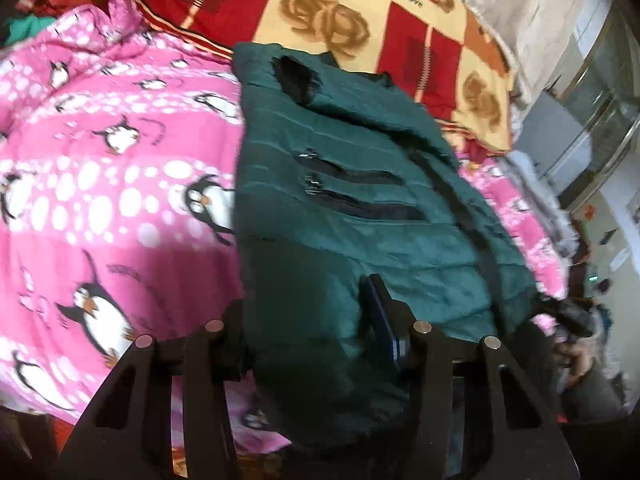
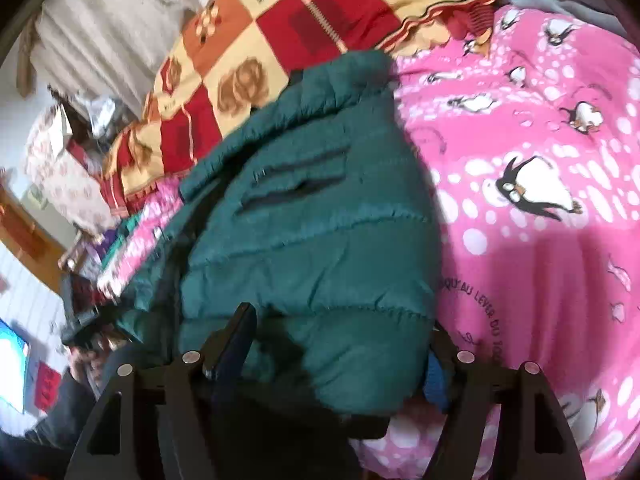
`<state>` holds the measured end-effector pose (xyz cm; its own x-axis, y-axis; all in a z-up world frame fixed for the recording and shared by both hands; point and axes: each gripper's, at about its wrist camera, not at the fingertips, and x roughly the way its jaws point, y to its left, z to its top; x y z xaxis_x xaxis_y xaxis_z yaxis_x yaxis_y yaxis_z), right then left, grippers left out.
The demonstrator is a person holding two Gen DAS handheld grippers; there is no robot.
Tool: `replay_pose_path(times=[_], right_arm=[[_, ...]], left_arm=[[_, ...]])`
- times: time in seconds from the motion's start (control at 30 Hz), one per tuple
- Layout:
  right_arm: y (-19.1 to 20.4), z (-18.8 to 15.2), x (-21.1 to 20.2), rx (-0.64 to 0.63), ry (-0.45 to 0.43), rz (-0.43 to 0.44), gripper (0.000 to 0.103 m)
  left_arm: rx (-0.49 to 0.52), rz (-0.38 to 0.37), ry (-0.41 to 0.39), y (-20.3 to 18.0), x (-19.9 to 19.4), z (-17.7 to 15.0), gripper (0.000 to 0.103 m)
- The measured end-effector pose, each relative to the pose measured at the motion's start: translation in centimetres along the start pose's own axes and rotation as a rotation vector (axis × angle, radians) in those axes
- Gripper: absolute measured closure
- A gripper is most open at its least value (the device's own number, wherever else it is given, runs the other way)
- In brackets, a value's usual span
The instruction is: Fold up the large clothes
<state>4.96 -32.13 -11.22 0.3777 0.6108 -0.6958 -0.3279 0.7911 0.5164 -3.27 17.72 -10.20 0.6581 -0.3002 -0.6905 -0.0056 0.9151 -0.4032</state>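
A dark green quilted puffer jacket (image 1: 340,200) lies lengthwise on a pink penguin blanket (image 1: 100,184), with two black zip pockets facing up. My left gripper (image 1: 312,320) has its jaws wide apart around the jacket's near hem; the fabric fills the gap and the right finger (image 1: 384,320) presses against it. In the right wrist view the same jacket (image 2: 312,220) bulges between the spread jaws of my right gripper (image 2: 340,344), with its left finger (image 2: 236,340) against the fabric. Whether either gripper pinches the cloth is not clear.
A red, orange and cream checked blanket (image 1: 340,8) covers the far part of the bed and also shows in the right wrist view (image 2: 280,40). A person's hand (image 1: 576,344) and room clutter lie off the bed edge. A lit screen (image 2: 12,376) is at the left.
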Motion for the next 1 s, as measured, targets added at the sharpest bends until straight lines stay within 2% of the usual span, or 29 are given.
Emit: replay_pose_path(times=[0.1, 0.13, 0.17, 0.27, 0.33, 0.5, 0.57, 0.73, 1.0], right_arm=[[0.2, 0.4, 0.0, 0.0, -0.026, 0.058, 0.037], [0.5, 0.5, -0.1, -0.012, -0.034, 0.074, 0.037], [0.9, 0.6, 0.1, -0.04, -0.042, 0.082, 0.037], [0.9, 0.5, 1.6, -0.078, -0.007, 0.031, 0.039], [0.5, 0.5, 1.6, -0.064, -0.031, 0.042, 0.039], [0.1, 0.7, 1.7, -0.025, -0.019, 0.059, 0.038], [0.1, 0.8, 1.7, -0.018, -0.011, 0.058, 0.038], [0.1, 0.8, 1.6, 0.002, -0.012, 0.05, 0.038], [0.7, 0.4, 1.4, 0.009, -0.047, 0.004, 0.038]], left_arm=[[-0.018, 0.001, 0.016, 0.5, 1.0, -0.2, 0.055], [-0.027, 0.0, 0.02, 0.6, 1.3, -0.2, 0.053], [-0.036, -0.004, 0.022, 0.7, 1.7, -0.3, 0.046], [-0.049, -0.023, 0.009, 1.0, 1.9, -0.6, 0.041], [-0.048, -0.024, 0.0, 0.9, 2.0, -0.8, 0.039], [-0.003, 0.032, 0.002, -0.5, 2.3, -0.9, 0.031], [0.009, 0.051, 0.001, -1.0, 2.5, -0.9, 0.024], [0.032, 0.051, -0.008, -1.3, 2.7, -1.4, 0.019], [0.034, 0.078, -0.018, -1.7, 2.5, -1.9, 0.019]])
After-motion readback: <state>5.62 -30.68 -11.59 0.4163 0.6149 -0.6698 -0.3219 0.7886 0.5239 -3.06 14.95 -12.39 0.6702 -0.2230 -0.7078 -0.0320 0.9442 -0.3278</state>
